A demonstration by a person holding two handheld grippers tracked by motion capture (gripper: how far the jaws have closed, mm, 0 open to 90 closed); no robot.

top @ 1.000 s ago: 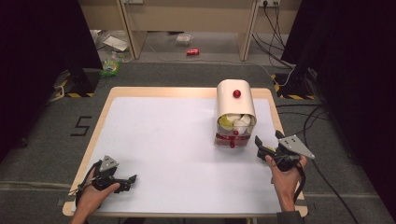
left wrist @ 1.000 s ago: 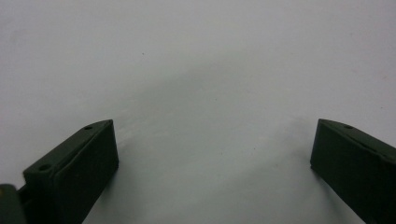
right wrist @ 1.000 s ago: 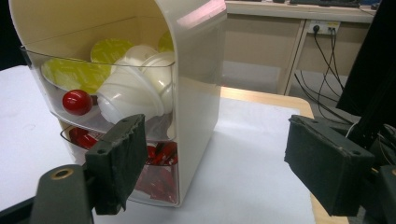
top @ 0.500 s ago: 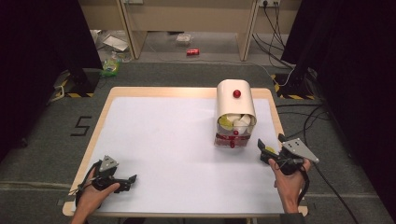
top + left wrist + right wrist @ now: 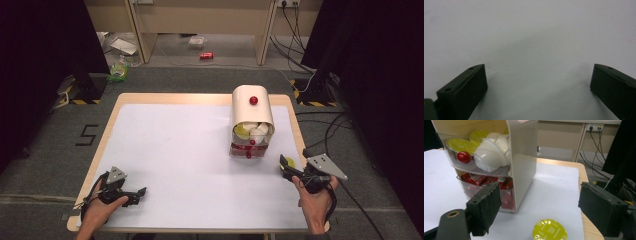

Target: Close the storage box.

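Right gripper (image 5: 541,207) jaws released, yellow-lidded capsule (image 5: 550,230) between them (dispenser (image 5: 251,120) at 11 o'clock); left gripper (image 5: 131,191) jaws released.

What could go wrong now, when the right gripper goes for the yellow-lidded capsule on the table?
The capsule lies flat between the open jaws of the right gripper, so they may push it instead of gripping it. It also lies near the table's right edge and could slide off. A wide swing could bump the drawer organiser.

Glossy cream plastic organiser (image 5: 522,165), clear plastic drawers (image 5: 474,173), shiny foil-topped capsule (image 5: 550,230), matt white table (image 5: 175,150).
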